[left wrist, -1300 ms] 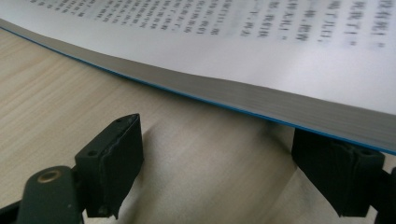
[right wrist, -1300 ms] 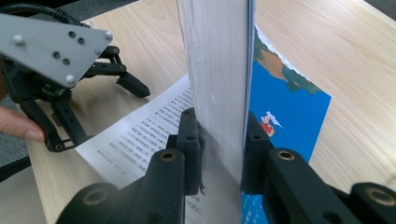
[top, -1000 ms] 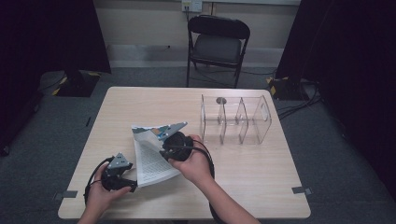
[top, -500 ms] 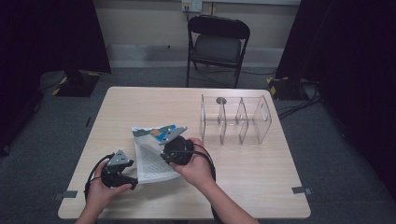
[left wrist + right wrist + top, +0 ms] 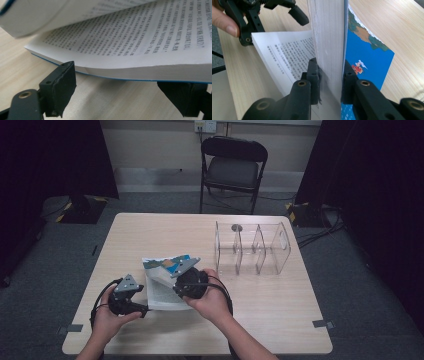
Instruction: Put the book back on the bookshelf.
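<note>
right gripper (image 5: pixel 329 80): clamps book (image 5: pixel 329 32) pages upright | left gripper (image 5: pixel 125 95): wide, jaws spanning lower pages' edge; nearer it

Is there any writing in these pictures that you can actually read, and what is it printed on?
Open page of the book: dense lines of printed characters, too small and blurred to quote.
Same page, right gripper view: columns of print, also unreadable.
Blue front cover: a small cartoon figure and a coloured picture; faint white marks at its lower edge are too blurred to read.
Clear divided organizer, table, chair: no readable writing.
</note>
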{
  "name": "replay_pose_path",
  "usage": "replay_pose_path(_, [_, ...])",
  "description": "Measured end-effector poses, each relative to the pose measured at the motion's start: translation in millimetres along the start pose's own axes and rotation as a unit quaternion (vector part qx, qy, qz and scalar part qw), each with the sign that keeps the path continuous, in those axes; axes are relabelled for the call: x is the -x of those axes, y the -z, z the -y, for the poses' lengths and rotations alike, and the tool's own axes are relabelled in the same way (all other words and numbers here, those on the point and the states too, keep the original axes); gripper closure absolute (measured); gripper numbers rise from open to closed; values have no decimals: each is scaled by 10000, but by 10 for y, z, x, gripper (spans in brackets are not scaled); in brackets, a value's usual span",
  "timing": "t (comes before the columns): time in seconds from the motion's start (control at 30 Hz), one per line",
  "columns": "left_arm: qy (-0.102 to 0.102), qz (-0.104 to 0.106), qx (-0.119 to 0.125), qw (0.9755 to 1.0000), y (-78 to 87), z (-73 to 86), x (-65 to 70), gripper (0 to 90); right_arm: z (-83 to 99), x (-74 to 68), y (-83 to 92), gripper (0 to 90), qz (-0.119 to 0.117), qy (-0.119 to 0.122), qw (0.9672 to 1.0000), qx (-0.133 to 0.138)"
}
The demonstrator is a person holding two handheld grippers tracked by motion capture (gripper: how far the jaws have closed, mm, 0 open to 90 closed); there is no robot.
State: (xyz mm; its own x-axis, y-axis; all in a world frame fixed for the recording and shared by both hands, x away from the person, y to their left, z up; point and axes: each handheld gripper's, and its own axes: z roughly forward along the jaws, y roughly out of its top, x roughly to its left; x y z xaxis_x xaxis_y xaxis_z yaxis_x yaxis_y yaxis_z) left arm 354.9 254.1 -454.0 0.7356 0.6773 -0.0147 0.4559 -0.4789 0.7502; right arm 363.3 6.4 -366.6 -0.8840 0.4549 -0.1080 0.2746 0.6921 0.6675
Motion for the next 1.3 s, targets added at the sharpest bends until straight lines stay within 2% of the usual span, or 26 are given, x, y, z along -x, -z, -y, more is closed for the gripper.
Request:
replay_pose_path(0.07, [27,2,45,10000,5,-29,-1,152,11,-3,-2,749,-46,5,10000,20])
replay_pose_path(0.17, [-82,-34,-38,10000,-27,-53,-6,148,18,-1,3,749,-53,3,10000,27])
replay_pose_path(0.23, [-36,-12,12,10000,-64,-55,-3,145,14,-4,13,749,-40,-26,10000,10])
replay_pose_path(0.4, [-131,29,26,9999,-54,-126,-13,145,8,-3,37,749,-96,6,10000,-9])
replay_pose_path(0.47, [-229,3,4,9997,-20,-171,-22,144,8,9,54,749,-148,-22,9999,21])
replay_pose_path(0.5, [-191,50,69,9998,-14,-184,-20,144,5,14,63,749,-150,-6,9999,22])
replay_pose_path(0.57, [-230,-4,151,9996,18,-219,-22,144,1,16,75,749,-179,-23,9998,41])
replay_pose_path(0.6, [-367,-40,145,9992,37,-242,-31,140,-5,6,83,749,-180,-51,9998,-4])
replay_pose_path(0.67, [-502,-34,125,9987,52,-275,-26,136,-10,13,84,749,-228,73,9997,14])
replay_pose_path(0.73, [-536,-60,99,9985,58,-295,-16,124,-18,-8,95,749,-230,1,9997,-41])
replay_pose_path(1.17, [-703,-92,339,9969,152,-421,-39,69,-91,39,187,748,-421,130,9990,-92])
replay_pose_path(1.3, [-842,-81,324,9959,151,-432,-43,69,-94,37,188,748,-434,88,9990,-94])
